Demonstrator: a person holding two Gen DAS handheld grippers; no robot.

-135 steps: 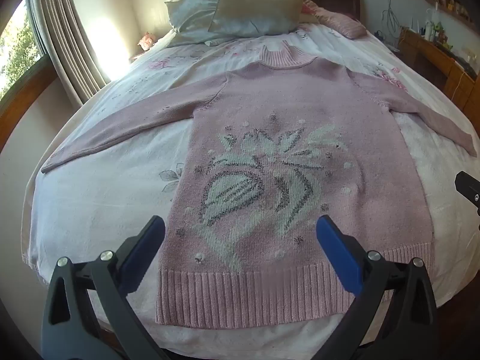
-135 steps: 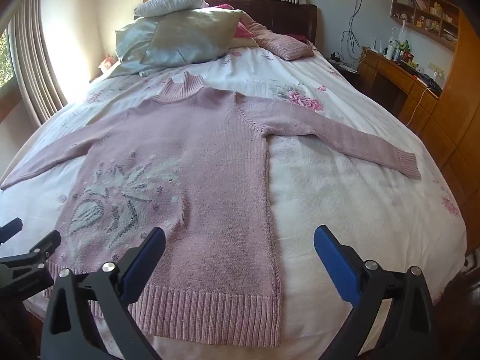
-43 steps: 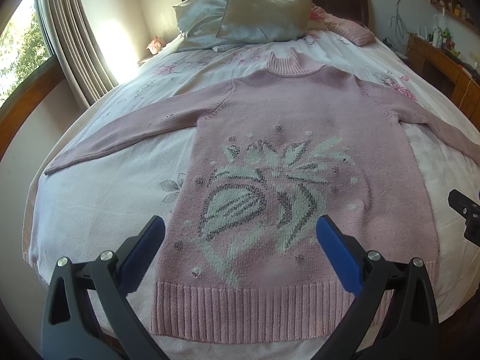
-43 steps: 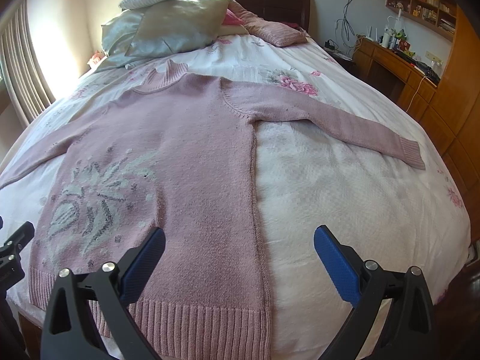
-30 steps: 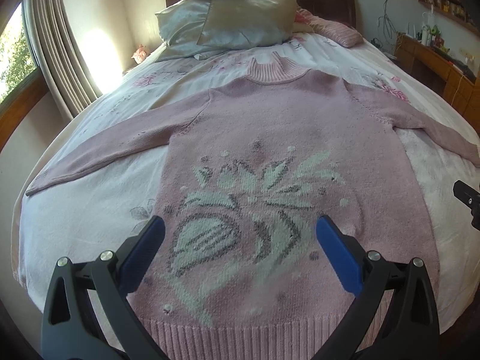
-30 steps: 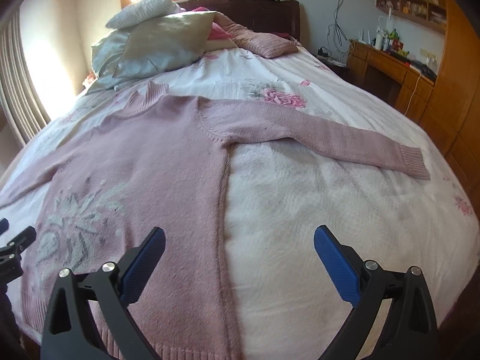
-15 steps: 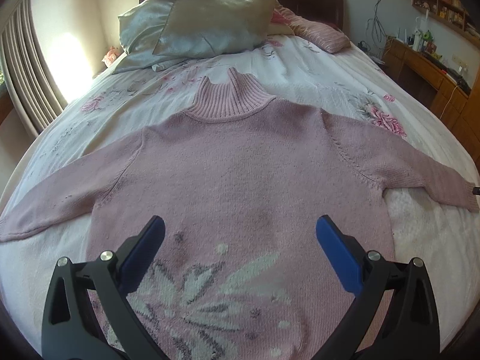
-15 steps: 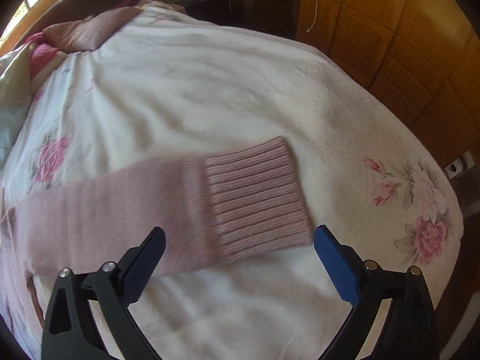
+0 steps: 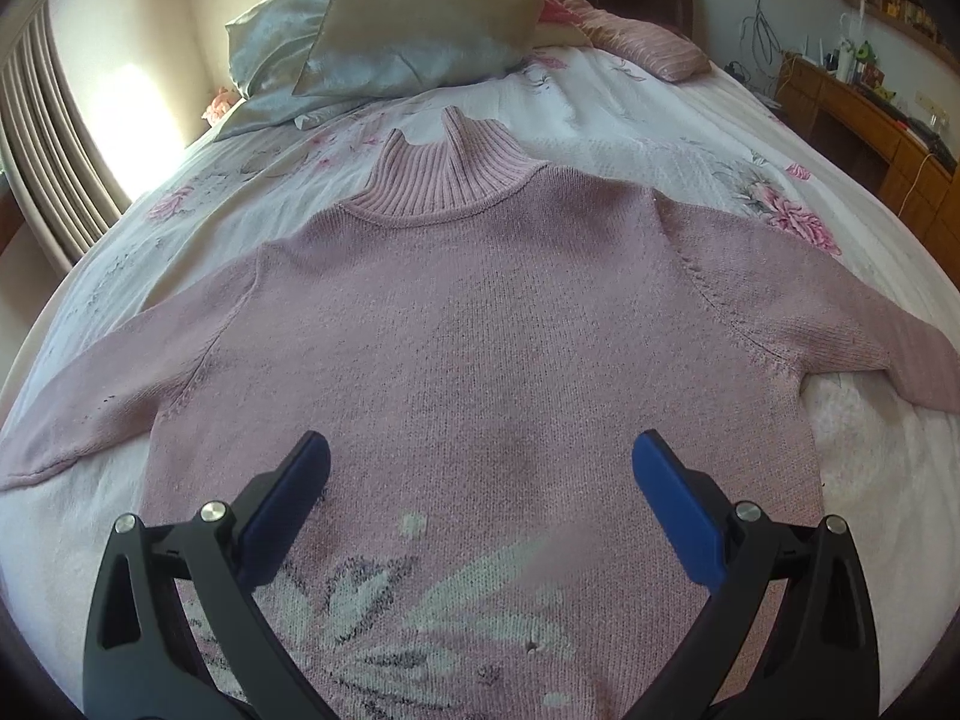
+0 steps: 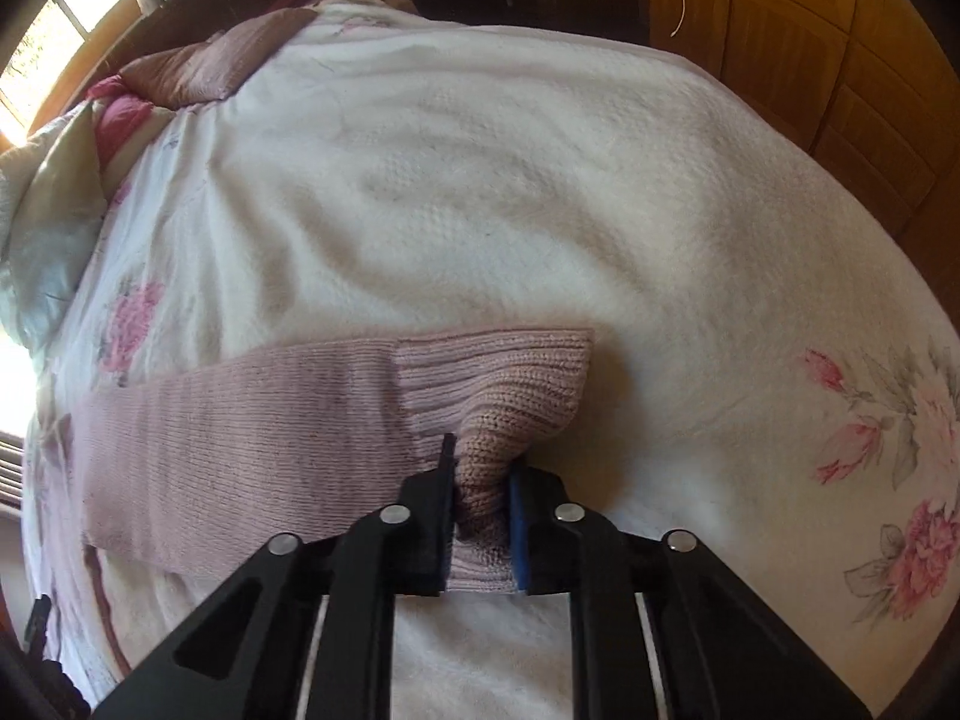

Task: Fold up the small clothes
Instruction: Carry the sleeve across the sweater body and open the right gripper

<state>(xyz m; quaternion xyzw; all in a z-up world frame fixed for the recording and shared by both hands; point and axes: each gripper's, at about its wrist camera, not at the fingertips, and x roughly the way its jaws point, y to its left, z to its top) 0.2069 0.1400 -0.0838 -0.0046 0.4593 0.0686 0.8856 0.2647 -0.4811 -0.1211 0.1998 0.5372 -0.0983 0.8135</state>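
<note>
Pink knit sweater (image 9: 510, 360) lies flat, front up, on the bed (image 9: 690, 138), filling the centre of the left wrist frame. Ribbed turtleneck collar (image 9: 444, 180) points to upper centre, toward the pillows (image 9: 396, 30) at the top. Both sleeves run out to the left and right frame edges. Pale leaf pattern (image 9: 432, 618) sits at lower centre.

Left hand-held gripper (image 9: 480, 492): jaws wide, blue pads (image 9: 675, 504) well apart, nothing between them, over the sweater's chest. Cannot tell whether it touches the fabric.

Right hand-held gripper (image 10: 480, 516): jaws narrow, clamped on the ribbed cuff (image 10: 498, 384) of one sleeve (image 10: 240, 426), lower centre of the right wrist frame. Cuff fabric is bunched and pinched up between the pads; the rest of the sleeve lies flat on the white floral bedspread (image 10: 540, 180) and runs toward the left edge.

Wooden cabinets (image 10: 840, 60) at upper right of the right wrist frame; wooden desk (image 9: 870, 114) with small clutter at the right edge of the left wrist frame; curtain (image 9: 42, 168) at left.
</note>
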